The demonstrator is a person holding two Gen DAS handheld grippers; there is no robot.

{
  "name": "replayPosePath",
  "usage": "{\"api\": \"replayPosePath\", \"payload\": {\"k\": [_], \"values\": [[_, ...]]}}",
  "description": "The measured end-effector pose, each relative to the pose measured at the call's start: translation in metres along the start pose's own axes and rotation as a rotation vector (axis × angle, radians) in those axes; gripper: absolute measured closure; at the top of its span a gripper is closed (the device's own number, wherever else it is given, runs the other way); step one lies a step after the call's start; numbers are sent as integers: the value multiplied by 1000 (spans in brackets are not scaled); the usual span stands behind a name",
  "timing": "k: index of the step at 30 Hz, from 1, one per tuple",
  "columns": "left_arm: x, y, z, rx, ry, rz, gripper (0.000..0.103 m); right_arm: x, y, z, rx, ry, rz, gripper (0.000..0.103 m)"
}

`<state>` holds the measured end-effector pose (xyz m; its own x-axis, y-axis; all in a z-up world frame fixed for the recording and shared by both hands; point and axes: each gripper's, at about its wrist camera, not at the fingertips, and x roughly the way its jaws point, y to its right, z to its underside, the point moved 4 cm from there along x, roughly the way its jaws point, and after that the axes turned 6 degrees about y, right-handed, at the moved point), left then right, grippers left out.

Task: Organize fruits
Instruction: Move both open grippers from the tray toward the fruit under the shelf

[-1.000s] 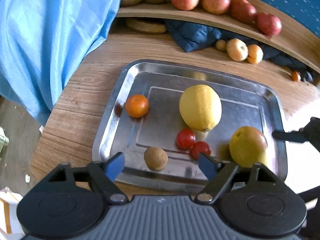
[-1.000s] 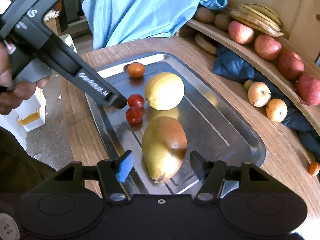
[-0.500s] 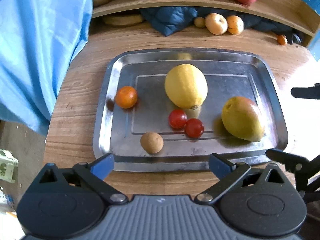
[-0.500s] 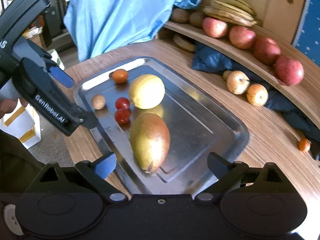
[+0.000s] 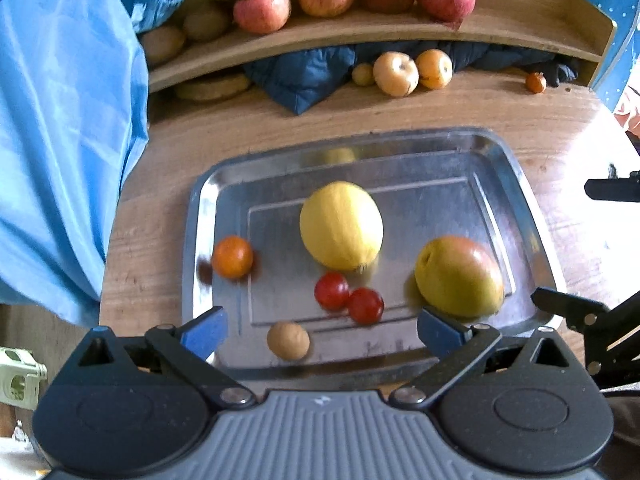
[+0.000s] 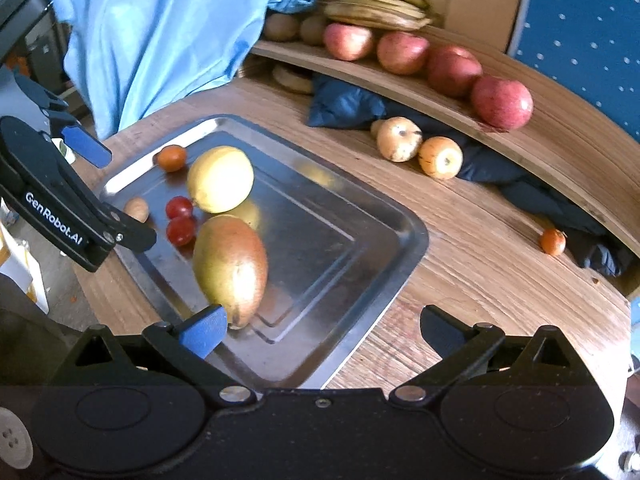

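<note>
A steel tray (image 5: 520,200) (image 6: 360,208) lies on the wooden table. On it lie a yellow lemon (image 5: 341,226) (image 6: 220,179), a mango (image 5: 459,276) (image 6: 231,264), two cherry tomatoes (image 5: 348,298) (image 6: 180,219), a small orange (image 5: 233,257) (image 6: 172,157) and a small brown fruit (image 5: 288,340) (image 6: 137,209). My left gripper (image 5: 320,330) is open and empty above the tray's near edge. My right gripper (image 6: 320,330) is open and empty over the tray's right corner, its left finger beside the mango.
A curved wooden shelf (image 6: 560,128) at the back holds red apples (image 6: 502,102), bananas (image 6: 380,4) and kiwis. Below it lie two yellow apples (image 6: 420,148), a dark blue cloth (image 6: 344,104) and a small orange fruit (image 6: 553,241). A light blue sheet (image 5: 60,140) hangs left.
Both grippers have pulled back and up from the tray and opened wider. The right gripper has shifted right, away from the mango. The fruits on the tray have not moved.
</note>
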<state>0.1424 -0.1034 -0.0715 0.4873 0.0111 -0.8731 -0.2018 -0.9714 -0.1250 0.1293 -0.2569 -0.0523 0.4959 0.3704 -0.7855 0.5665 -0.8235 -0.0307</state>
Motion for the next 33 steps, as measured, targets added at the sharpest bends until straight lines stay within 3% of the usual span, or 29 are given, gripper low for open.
{"api": "replayPosePath", "payload": {"k": [15,33], "values": [[21,-4,-46,43,82,54,1,16,16,-16,70,9,82,1],[58,-15,-85,57,116,82,1,40,28,-33,152,5,167,1]]}}
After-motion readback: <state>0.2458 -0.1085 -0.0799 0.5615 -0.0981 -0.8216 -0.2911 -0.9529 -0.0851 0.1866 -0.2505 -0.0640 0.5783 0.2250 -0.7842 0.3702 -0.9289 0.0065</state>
